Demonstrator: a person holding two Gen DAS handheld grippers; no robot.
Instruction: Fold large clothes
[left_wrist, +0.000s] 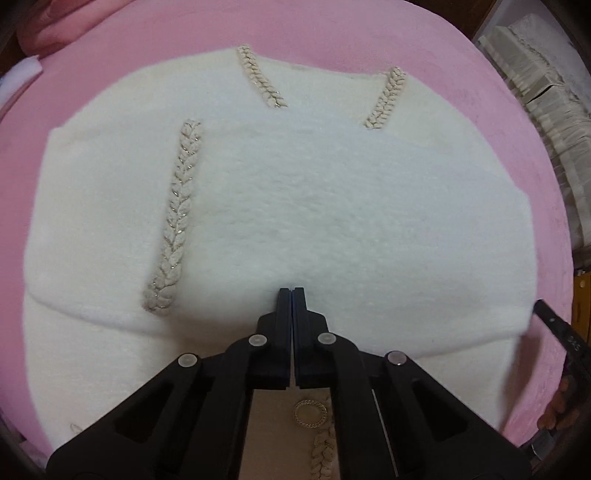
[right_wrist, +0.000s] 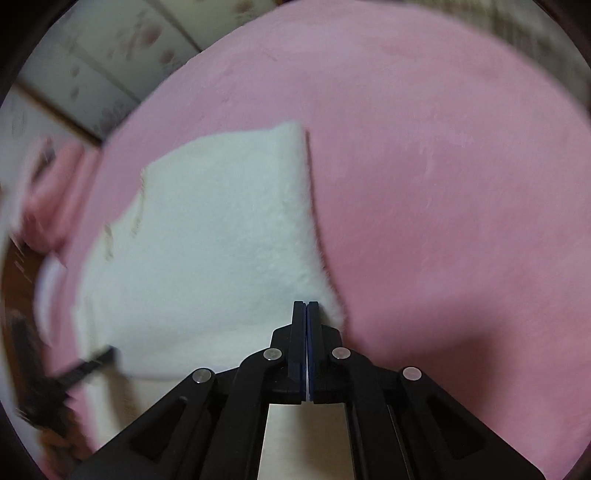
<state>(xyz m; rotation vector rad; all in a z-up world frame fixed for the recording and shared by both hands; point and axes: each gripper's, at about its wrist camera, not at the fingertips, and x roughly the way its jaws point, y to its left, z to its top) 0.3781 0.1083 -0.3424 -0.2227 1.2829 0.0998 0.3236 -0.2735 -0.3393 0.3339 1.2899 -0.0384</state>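
A fluffy white sweater (left_wrist: 295, 206) with beige braided trim (left_wrist: 177, 221) lies on a pink blanket (left_wrist: 110, 66). My left gripper (left_wrist: 292, 290) is shut on the near edge of the sweater's upper layer, with fabric running between the jaws. The sweater also shows in the right wrist view (right_wrist: 221, 240). My right gripper (right_wrist: 306, 303) is shut on the sweater's edge near its right corner. The right gripper also shows at the right edge of the left wrist view (left_wrist: 554, 321).
The pink blanket (right_wrist: 443, 184) spreads wide to the right of the sweater. Stacked pale boxes (left_wrist: 546, 96) stand past the blanket's right edge. A pink pillow (right_wrist: 48, 199) lies at the far left. A patterned wall panel (right_wrist: 92, 55) stands behind.
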